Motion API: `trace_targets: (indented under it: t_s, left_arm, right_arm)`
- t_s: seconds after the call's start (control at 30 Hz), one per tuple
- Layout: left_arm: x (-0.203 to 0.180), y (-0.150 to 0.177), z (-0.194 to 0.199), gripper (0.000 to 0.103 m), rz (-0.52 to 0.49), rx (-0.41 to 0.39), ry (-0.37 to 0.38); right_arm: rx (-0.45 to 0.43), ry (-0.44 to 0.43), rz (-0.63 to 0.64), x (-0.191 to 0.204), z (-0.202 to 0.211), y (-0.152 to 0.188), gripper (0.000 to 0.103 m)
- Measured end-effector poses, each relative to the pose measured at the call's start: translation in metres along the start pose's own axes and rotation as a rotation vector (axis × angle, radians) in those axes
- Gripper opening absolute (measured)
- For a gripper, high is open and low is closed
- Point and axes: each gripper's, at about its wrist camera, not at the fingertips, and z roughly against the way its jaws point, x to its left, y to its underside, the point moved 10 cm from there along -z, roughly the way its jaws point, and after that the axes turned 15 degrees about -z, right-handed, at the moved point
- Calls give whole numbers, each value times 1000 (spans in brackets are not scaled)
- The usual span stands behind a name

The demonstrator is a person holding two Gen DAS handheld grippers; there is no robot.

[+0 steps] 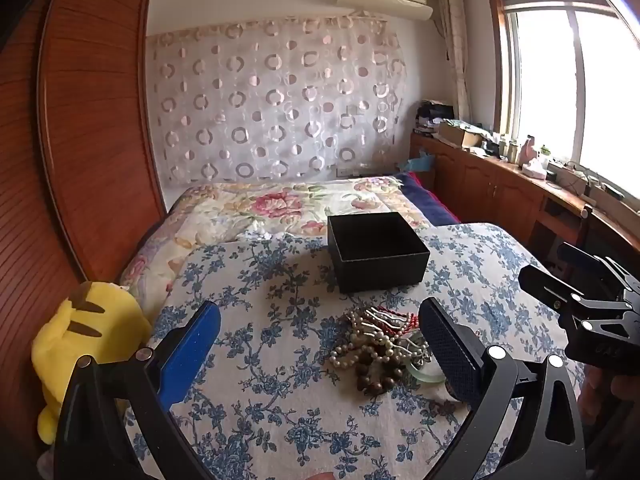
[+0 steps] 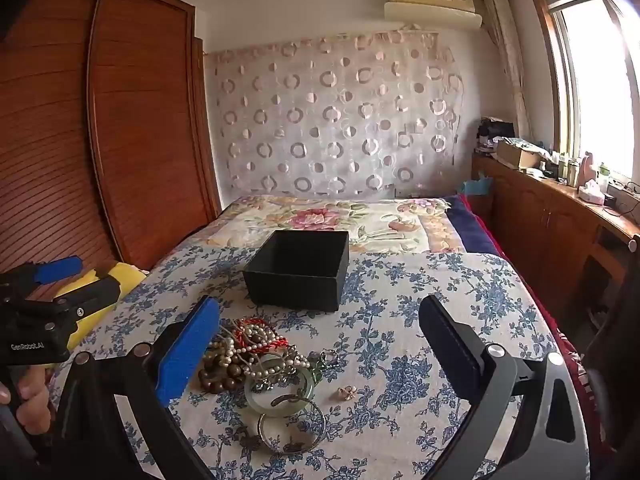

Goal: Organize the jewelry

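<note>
Left wrist view: the left gripper (image 1: 320, 344) is spread wide with nothing between its fingers, above the jewelry pile (image 1: 384, 348) at lower centre. In the right wrist view, the right gripper (image 2: 320, 344) is likewise released and empty. The black box (image 2: 298, 270), uncovered, is seen behind the pile on the blue floral cloth (image 2: 420, 292).

Daylit from window (image 1: 576, 92) on right, blown out to white glare. Soft, faint shadows left of box (image 2: 298, 270). Strong fisheye bending at edges, dark vignetted corners. Slightly soft throughout; far shelf clutter indistinct.
</note>
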Motion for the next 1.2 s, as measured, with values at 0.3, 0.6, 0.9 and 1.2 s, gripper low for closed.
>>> trace_targets:
  t_s: [0.3, 0.6, 0.9, 1.2]
  left_arm:
    - [0, -1, 0, 96, -3, -5, -5]
    - [0, -2, -1, 96, -4, -10, -8]
    - [-2, -5, 0, 96, -3, -13, -8]
    - [-2, -6, -1, 96, -3, -17, -8]
  right_arm:
    - [-5, -4, 3, 2, 3, -2, 101]
    - [-12, -9, -1, 6, 8, -8, 101]
    - [-14, -14, -2, 7, 10, -9, 101]
    - [-16, -14, -2, 8, 10, -9, 101]
